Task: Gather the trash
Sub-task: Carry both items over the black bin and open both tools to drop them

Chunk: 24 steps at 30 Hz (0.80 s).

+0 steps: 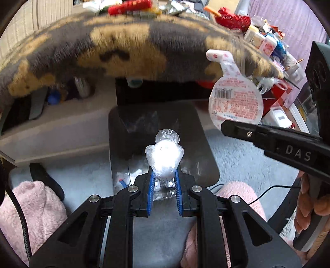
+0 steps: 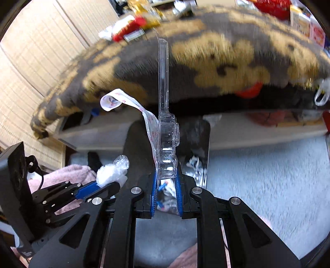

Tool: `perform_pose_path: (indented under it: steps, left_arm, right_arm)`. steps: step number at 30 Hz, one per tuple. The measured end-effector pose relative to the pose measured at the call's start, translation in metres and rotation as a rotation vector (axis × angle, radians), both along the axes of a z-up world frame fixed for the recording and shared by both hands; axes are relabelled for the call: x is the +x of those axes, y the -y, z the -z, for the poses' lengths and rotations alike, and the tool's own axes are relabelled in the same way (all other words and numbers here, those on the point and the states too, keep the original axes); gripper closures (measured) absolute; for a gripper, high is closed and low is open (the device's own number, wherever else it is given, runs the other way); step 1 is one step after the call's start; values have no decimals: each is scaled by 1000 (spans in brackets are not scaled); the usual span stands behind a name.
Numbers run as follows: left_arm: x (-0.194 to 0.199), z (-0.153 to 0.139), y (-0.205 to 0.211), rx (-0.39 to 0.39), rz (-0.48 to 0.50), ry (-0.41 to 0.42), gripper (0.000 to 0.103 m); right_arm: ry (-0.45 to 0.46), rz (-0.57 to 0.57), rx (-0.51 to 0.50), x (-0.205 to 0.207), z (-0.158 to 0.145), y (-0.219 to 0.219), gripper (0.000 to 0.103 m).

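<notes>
My left gripper (image 1: pixel 164 175) is shut on a crumpled ball of clear plastic wrap (image 1: pixel 164 156), held over a dark bin (image 1: pixel 127 127) that has bits of trash at its bottom. My right gripper (image 1: pixel 224 126) comes in from the right, shut on a clear blister pack with a printed backing card (image 1: pixel 235 103). In the right wrist view the right gripper (image 2: pixel 166 177) clamps the base of the upright blister pack (image 2: pixel 167 144), whose paper backing (image 2: pixel 115 101) curls off to the left. The left gripper (image 2: pixel 103 185) sits at the lower left with the wrap ball (image 2: pixel 112 171). The bin (image 2: pixel 198 132) lies below.
A grey and tan bear-patterned fuzzy blanket (image 1: pixel 123 47) hangs over the table edge above the bin, with cluttered packets (image 1: pixel 130 6) on top. Pink fluffy fabric (image 1: pixel 33 208) flanks the bin on pale carpet (image 2: pixel 257 175). A low shelf (image 1: pixel 61 125) stands behind it, and a black cable (image 1: pixel 262 193) crosses the floor.
</notes>
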<state>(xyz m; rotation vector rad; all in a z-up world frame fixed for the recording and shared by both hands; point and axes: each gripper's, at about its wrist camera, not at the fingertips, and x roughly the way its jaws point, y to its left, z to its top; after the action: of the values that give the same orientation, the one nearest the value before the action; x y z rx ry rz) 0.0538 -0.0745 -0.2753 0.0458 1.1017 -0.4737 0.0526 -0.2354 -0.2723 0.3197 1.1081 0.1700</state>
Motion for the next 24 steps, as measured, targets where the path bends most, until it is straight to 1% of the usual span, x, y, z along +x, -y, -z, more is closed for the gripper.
perform_pose_path:
  steps: [2, 6, 10, 14, 15, 16, 18, 19, 20, 21, 22, 23, 24]
  left_arm:
    - [5, 9, 0, 8, -3, -24, 87]
    - [14, 24, -5, 2, -22, -68, 87]
    - [20, 31, -6, 2, -19, -81, 87]
    - [25, 36, -7, 1, -23, -101, 85]
    - [26, 37, -7, 2, -30, -106, 82]
    - [27, 37, -8, 0, -35, -110, 81]
    - [28, 37, -10, -2, -46, -117, 76]
    - [28, 36, -11, -6, -50, -120, 72]
    - [29, 35, -13, -7, -53, -119, 69]
    - [29, 34, -13, -7, -56, -117, 64]
    - [29, 31, -15, -5, -60, -112, 54]
    - [28, 28, -15, -4, -64, -105, 49]
    - [28, 25, -15, -5, -66, -96, 41]
  right_arm:
    - [-46, 4, 10, 4, 14, -1, 86]
    - [-103, 3, 9, 11, 36, -7, 86]
    - [-129, 3, 13, 20, 47, -12, 84]
    - [-125, 8, 11, 23, 44, -16, 84]
    - [-122, 11, 8, 24, 43, -16, 83]
    - [-120, 15, 6, 24, 43, -15, 80]
    - [-113, 30, 13, 26, 41, -10, 52]
    - [-107, 37, 22, 26, 39, -7, 50]
    - [-102, 44, 25, 26, 36, -4, 50]
    - [-98, 47, 23, 26, 34, -3, 50]
    - [-89, 52, 18, 25, 30, -2, 49]
    - [-81, 55, 16, 25, 28, 0, 48]
    - [-70, 61, 12, 24, 24, 2, 44]
